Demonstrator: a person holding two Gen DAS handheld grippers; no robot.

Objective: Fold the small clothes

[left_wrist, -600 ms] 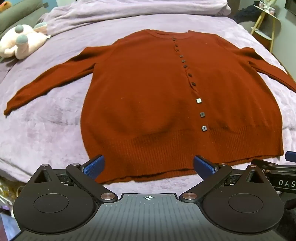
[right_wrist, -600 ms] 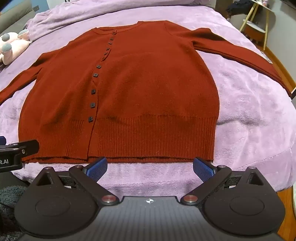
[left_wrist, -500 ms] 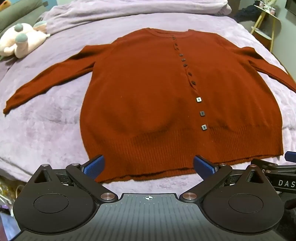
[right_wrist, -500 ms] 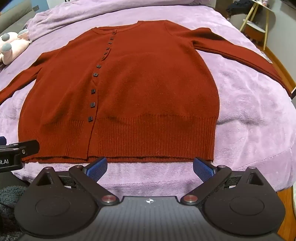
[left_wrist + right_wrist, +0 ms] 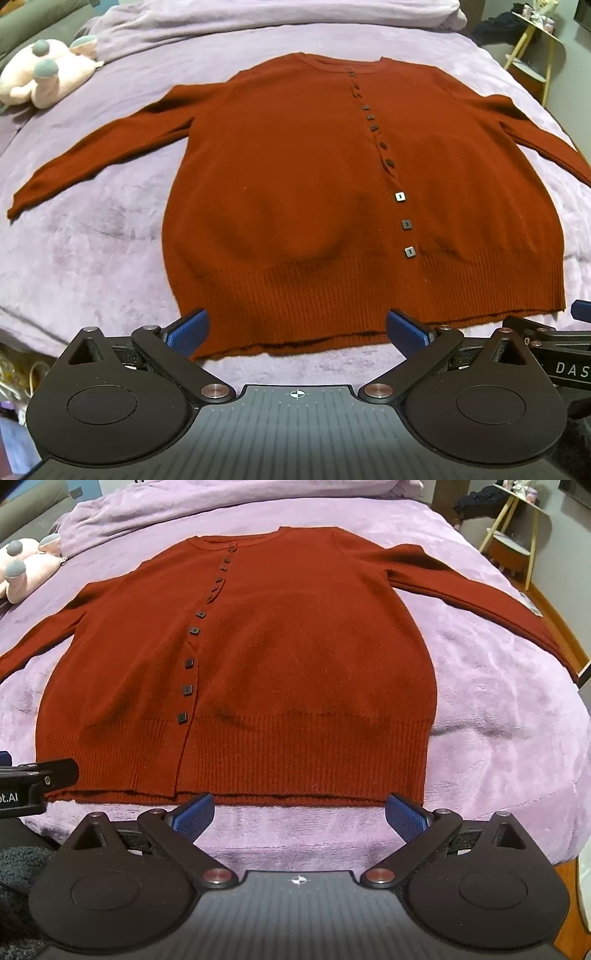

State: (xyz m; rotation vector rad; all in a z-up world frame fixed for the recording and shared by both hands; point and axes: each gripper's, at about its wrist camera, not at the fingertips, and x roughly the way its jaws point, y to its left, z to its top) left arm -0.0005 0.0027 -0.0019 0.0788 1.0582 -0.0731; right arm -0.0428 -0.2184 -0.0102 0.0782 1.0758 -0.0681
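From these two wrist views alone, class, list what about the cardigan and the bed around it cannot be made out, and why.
- Cardigan, left wrist view: the cuff on the picture's right is cut off by the frame edge.
- Right wrist view: the cuff on the picture's left is cut off too.
- Tag on the sleeve: too small to read.
- Top buttons: too small and foreshortened to tell if fastened.
- Bed front edge: hidden behind the right gripper.
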